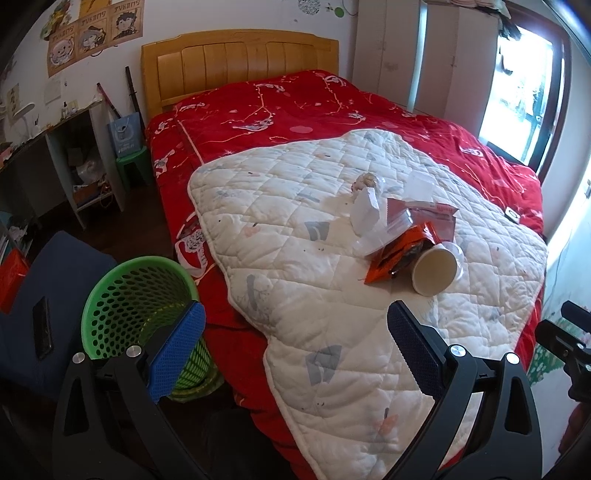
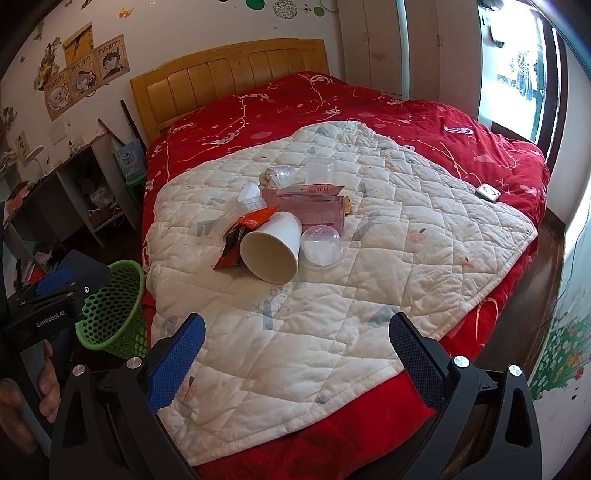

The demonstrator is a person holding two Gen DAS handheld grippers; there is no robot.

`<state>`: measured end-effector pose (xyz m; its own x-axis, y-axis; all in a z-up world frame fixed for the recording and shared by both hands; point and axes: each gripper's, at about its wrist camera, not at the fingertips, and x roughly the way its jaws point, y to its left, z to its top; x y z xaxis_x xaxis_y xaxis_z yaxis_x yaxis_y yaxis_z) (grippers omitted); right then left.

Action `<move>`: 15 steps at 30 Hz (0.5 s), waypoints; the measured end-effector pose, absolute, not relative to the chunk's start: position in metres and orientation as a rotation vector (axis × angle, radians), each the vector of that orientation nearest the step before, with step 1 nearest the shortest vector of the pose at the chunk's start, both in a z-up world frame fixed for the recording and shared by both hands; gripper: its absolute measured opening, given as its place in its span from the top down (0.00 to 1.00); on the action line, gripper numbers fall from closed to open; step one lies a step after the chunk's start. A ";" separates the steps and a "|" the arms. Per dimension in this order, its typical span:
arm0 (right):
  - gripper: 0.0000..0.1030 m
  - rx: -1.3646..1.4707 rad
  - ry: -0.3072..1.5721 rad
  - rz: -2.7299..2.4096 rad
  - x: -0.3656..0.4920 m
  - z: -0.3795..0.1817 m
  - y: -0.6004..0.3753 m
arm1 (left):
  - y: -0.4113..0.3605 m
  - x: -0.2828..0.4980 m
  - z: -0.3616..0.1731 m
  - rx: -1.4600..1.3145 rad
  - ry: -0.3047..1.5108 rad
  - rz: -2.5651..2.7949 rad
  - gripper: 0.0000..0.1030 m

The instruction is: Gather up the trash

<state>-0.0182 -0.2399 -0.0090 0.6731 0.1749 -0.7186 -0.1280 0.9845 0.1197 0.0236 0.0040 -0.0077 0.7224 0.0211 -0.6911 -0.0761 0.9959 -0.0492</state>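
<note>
Wooden headboard (image 2: 229,79), red bedspread (image 2: 424,122), postered white wall (image 1: 92,33), bright window (image 1: 524,96), dark floor (image 2: 532,280)

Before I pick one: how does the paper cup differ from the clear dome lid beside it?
The paper cup is opaque white and lies on its side, mouth toward the camera; the clear dome lid is see-through and sits dome-up. The cup is taller and bulkier, the lid low and rounded. The cup looks empty; something white shows through the lid. Both rest on the white quilt, side by side.

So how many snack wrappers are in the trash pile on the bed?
2 that I can make out: an orange wrapper beside the tipped paper cup, and a pink wrapper behind the cup. More may be hidden beneath the pile.
</note>
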 end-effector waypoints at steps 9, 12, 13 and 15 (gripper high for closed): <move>0.06 0.029 0.819 0.179 0.002 -0.008 -0.239 | 0.007 0.035 -0.007 -0.069 0.762 0.063 0.06; 0.06 0.020 0.819 0.182 0.010 -0.007 -0.239 | 0.009 0.038 -0.005 -0.067 0.758 0.067 0.06; 0.06 0.018 0.821 0.185 0.014 -0.007 -0.239 | 0.009 0.039 -0.004 -0.066 0.755 0.068 0.06; 0.06 0.016 0.824 0.187 0.018 -0.007 -0.238 | 0.010 0.042 -0.004 -0.063 0.754 0.073 0.06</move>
<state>0.0176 -0.2379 -0.0070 0.6635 0.1716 -0.7282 -0.1594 0.9834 0.0865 0.0416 0.0095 -0.0037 0.7266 0.0433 -0.6857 -0.0883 0.9956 -0.0307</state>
